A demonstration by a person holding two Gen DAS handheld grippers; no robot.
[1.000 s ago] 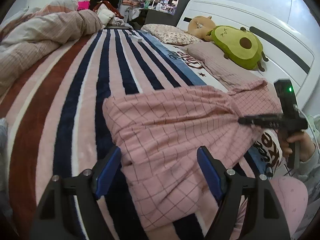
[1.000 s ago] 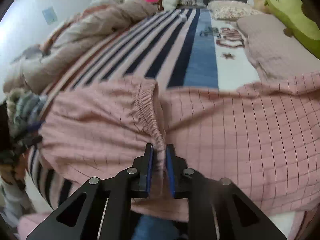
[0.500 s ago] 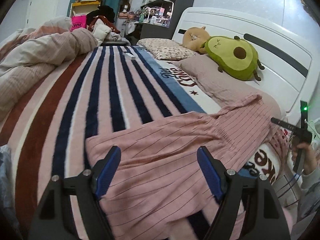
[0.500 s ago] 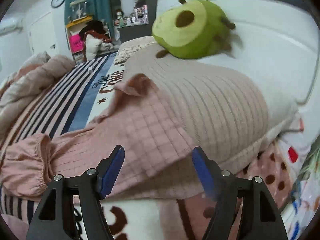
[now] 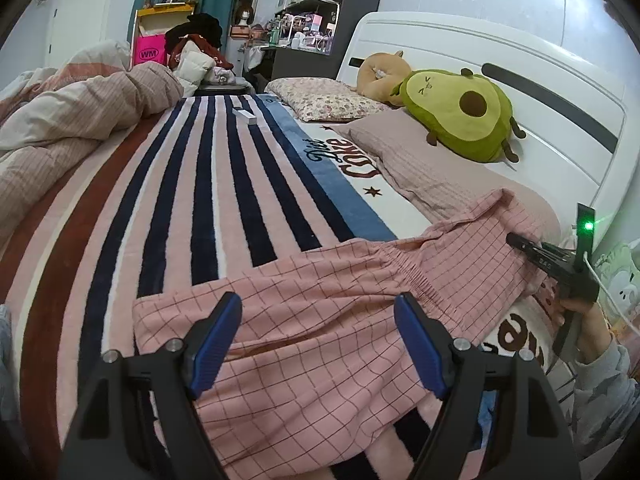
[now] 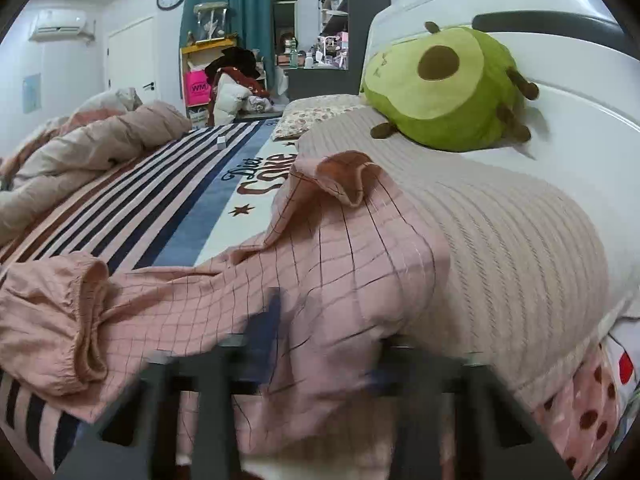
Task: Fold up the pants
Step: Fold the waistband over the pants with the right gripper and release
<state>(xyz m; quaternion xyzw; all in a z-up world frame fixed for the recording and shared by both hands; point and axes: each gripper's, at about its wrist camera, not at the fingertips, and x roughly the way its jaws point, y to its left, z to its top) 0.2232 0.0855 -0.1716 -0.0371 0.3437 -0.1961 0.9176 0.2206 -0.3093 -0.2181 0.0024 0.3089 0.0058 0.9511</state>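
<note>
Pink checked pants [image 5: 320, 320] lie spread across the striped blanket, one leg reaching up onto the beige pillow [image 6: 500, 232]. My left gripper [image 5: 318, 344] is open and empty, just above the near part of the pants. My right gripper [image 6: 328, 344] is blurred by motion, its jaws still apart around the pants [image 6: 328, 264] at the pillow's edge. It also shows in the left wrist view [image 5: 516, 240], at the right end of the pants. The elastic waistband [image 6: 86, 312] is bunched at the left.
A green avocado plush [image 5: 460, 114] rests against the white headboard [image 5: 540, 92]. A rumpled duvet [image 5: 68, 128] lies at the left. A small white box [image 5: 245, 115] sits far up the striped blanket [image 5: 180, 200]. A floral pillow [image 5: 324, 98] lies at the back.
My right gripper let go of the waistband, opened and moved right to the pant leg on the pillow. The pants now lie flatter. My left gripper stayed open and pulled back a little.
</note>
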